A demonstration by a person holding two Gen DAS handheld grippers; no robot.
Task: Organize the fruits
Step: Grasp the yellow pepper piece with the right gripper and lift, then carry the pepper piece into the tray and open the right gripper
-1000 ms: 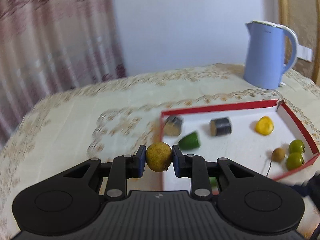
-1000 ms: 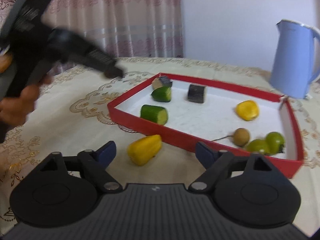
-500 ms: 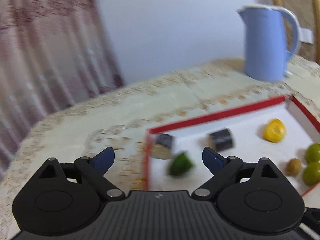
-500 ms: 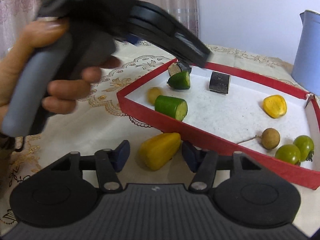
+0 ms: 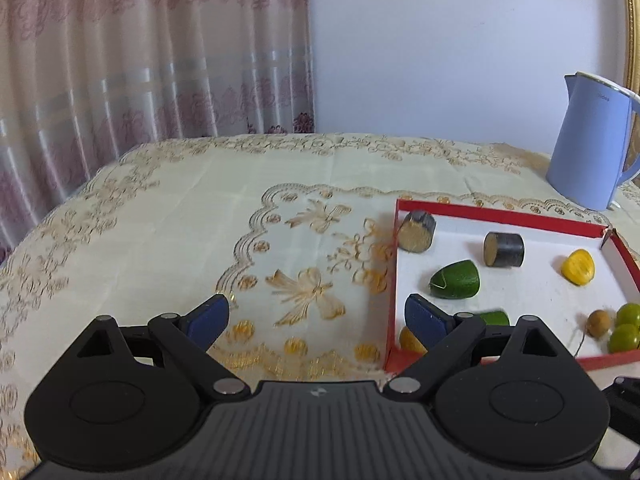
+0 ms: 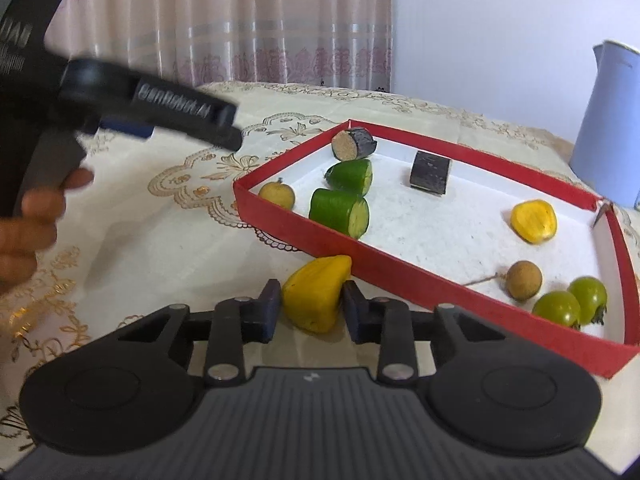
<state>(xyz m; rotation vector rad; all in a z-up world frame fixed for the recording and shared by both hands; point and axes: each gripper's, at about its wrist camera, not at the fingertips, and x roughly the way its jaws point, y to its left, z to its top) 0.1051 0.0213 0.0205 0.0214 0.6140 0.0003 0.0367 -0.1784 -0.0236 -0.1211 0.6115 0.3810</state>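
A: Right gripper [image 6: 311,307] status?

B: Jaws have just been closing and now clamp the yellow wedge-shaped fruit piece [image 6: 316,298]; both blue pads press its sides. The piece sits on the counter's cream embroidered tablecloth [image 6: 160,216], just outside the near wall of the shallow red cardboard tray with white floor [image 6: 360,254].

A: Left gripper [image 5: 316,320]?

B: Spread wide, nothing between the pads. It hangs over the tablecloth by the tray's left edge; its right finger overlaps the tray's near corner in its own view. In the right wrist view it shows blurred at upper left, with the person's hand [image 6: 28,216] on the handle.

A: Tray contents?

B: Small round yellow-brown fruit [image 6: 277,194] in the near-left corner, by the wall. Two green cut cucumber-like cylinders next to it: one [image 6: 339,212] near the front wall, the other [image 6: 350,176] just behind it. Dark-skinned cut cylinder with tan face [image 6: 353,144] in the far corner. Second dark cut piece [image 6: 430,172] to its right, apart. Yellow fruit chunk [image 6: 534,221] toward the right wall. Brown round longan-like fruit with stem [image 6: 524,280] near the front right, with two green round tomatoes [image 6: 572,304] just beside it, touching each other.

A: Anything else on the counter?

B: Light blue electric kettle [image 5: 592,144] past the tray's far right corner, well apart from the fruit. Pink patterned curtain [image 5: 140,48] behind.
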